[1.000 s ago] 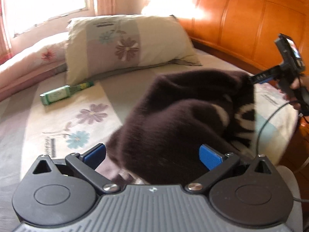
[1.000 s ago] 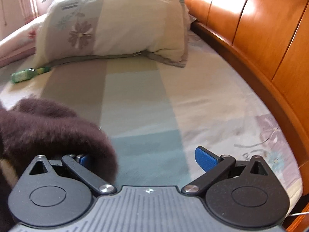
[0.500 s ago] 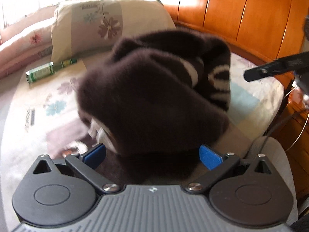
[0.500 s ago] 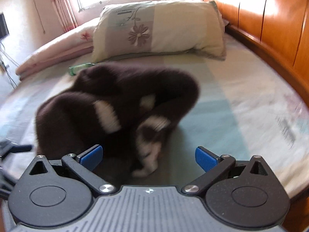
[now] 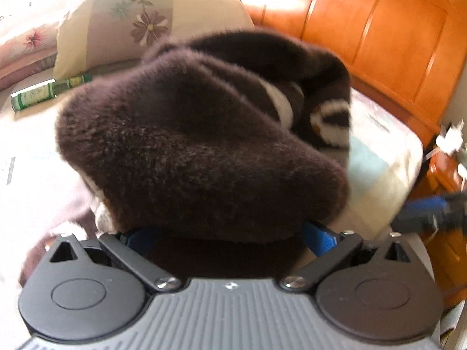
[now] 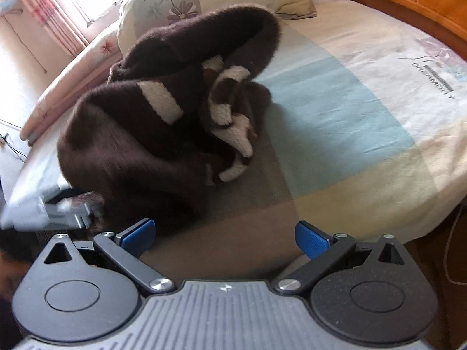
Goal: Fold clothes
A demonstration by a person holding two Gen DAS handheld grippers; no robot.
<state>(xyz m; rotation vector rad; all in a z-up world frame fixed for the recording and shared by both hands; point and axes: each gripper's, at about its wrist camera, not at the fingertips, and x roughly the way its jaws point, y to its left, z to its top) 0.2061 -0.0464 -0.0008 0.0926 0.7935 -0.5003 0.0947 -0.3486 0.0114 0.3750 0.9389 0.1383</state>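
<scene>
Sweater point(image 6: 151, 110), dark brown with white bands, is seen bunched in a heap on the bed point(image 6: 364, 122), not flat or folded. Left gripper point(image 5: 230, 233) has jaws wide apart with cloth draped between them; right gripper point(image 6: 224, 233) is spread and empty. An edge must be found and clamped so the sweater can be spread.

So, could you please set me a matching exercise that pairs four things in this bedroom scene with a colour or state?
Things:
1. sweater
2. bottle
3. headboard
4. right tool

Colour or state:
A. open, holding nothing
B. green
C. orange wood
D. dark brown with white stripes

Pairs: 1-D, 2-B, 3-C, 4-A
</scene>
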